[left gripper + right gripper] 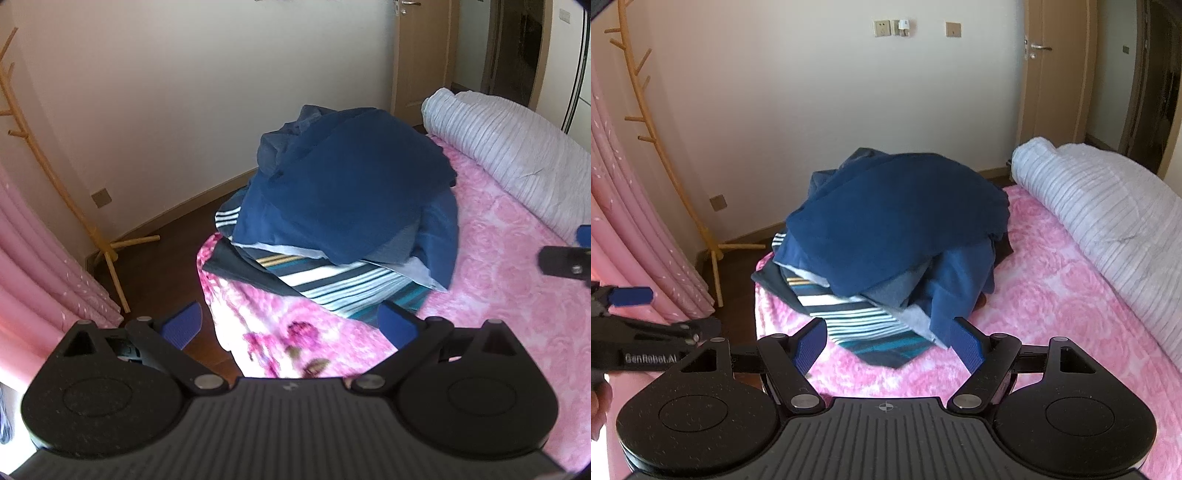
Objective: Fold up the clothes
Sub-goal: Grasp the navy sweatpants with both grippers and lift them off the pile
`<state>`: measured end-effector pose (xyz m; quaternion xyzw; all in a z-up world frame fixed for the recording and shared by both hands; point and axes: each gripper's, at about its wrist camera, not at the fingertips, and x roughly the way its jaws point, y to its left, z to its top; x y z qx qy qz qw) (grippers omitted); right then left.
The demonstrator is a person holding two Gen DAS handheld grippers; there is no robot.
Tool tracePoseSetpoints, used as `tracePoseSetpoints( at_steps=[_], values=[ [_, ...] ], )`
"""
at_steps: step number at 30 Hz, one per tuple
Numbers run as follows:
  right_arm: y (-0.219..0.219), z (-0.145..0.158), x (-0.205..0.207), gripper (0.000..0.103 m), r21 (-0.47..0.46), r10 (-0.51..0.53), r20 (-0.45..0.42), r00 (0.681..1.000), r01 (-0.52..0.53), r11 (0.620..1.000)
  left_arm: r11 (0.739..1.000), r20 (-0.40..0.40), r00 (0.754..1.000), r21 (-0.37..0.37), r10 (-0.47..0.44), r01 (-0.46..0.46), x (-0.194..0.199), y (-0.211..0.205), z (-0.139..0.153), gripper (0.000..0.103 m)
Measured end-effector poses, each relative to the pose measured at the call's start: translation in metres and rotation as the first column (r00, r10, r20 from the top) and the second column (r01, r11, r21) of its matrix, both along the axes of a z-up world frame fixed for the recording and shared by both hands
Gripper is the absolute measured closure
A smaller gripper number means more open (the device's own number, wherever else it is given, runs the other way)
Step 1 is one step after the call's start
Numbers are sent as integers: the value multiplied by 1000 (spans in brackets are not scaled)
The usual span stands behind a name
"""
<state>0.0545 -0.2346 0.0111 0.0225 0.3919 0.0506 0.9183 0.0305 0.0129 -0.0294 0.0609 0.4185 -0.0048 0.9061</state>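
1. The left gripper [291, 325] stands wide, its blue pads [184, 323] far apart with nothing between them; it is held above the near corner of the bed, aimed at the heap.
2. The right gripper [886, 345] is likewise spread wide and empty, held level and just short of the heap's near edge, facing it squarely.
3. The two tools sit side by side, left one over the bed's edge, right one further in over the pink floral bedspread [1052, 295].
4. The clothes pile [886, 236] lies at the bed's far-left corner: a navy garment [351, 184] on top, a striped teal-and-white garment [857, 325] poking out underneath, other blue pieces bunched between.
5. Judging by this jumble, folding seems not yet begun; no neatly folded piece shows anywhere.
6. A rolled white quilt [1108, 218] lies along the right side, well apart from the pile.
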Motion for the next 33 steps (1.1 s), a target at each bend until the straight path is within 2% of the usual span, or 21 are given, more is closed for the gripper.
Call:
tracePoseSetpoints(
  at_steps=[5, 10, 11, 12, 14, 16, 20, 22, 26, 27, 28, 29, 30, 31, 32, 33],
  values=[
    [-4, -11, 40, 27, -30, -12, -18, 1000, 12, 999, 996, -11, 996, -15, -88, 88, 64, 18, -25, 3],
    [-4, -26, 112, 26, -70, -49, -37, 998, 47, 996, 977, -24, 977, -41, -212, 210, 157, 30, -62, 3],
    [-3, -30, 131, 24, -74, -66, -44, 997, 63, 995, 971, -26, 972, -46, -235, 234, 175, 32, -69, 3],
    [-3, -34, 149, 15, -74, -80, -51, 995, 76, 994, 965, -26, 965, -51, -260, 259, 192, 33, -77, 3],
    [-1, -44, 187, 6, -64, -100, -66, 993, 95, 993, 946, -24, 948, -69, -319, 316, 223, 36, -93, 3],
    [2, -52, 220, 6, -38, -103, -85, 991, 100, 994, 923, -27, 925, -86, -378, 375, 247, 36, -107, 4],
    [4, -68, 285, 6, 45, -124, -123, 985, 130, 990, 855, -41, 862, -156, -505, 494, 267, 34, -124, 16],
    [6, -75, 313, 6, 71, -126, -124, 984, 135, 988, 835, -29, 842, -155, -539, 529, 265, 32, -127, 24],
    [13, -89, 350, 6, 124, -128, -164, 978, 149, 981, 792, 14, 799, -118, -602, 599, 251, 29, -121, 70],
    [14, -94, 357, 7, 145, -119, -181, 976, 146, 979, 780, 29, 786, -102, -618, 617, 244, 27, -118, 78],
    [15, -99, 364, 7, 165, -110, -197, 974, 144, 976, 765, 50, 769, -85, -637, 639, 235, 25, -112, 80],
    [17, -102, 367, 9, 151, -110, -208, 972, 143, 978, 748, 71, 751, -67, -656, 660, 226, 22, -107, 83],
    [19, -105, 369, 29, 130, -112, -217, 970, 142, 981, 731, 91, 732, -49, -675, 680, 217, 19, -101, 85],
    [20, -104, 368, 42, 104, -107, -214, 971, 132, 986, 715, 110, 714, -34, -691, 698, 208, 16, -96, 85],
    [17, -100, 362, 53, 115, -96, -210, 973, 122, 986, 702, 130, 699, -27, -704, 712, 200, 11, -90, 86],
    [13, -95, 356, 80, 132, -84, -207, 975, 113, 985, 687, 149, 682, -23, -716, 726, 192, 6, -83, 87]
  ],
)
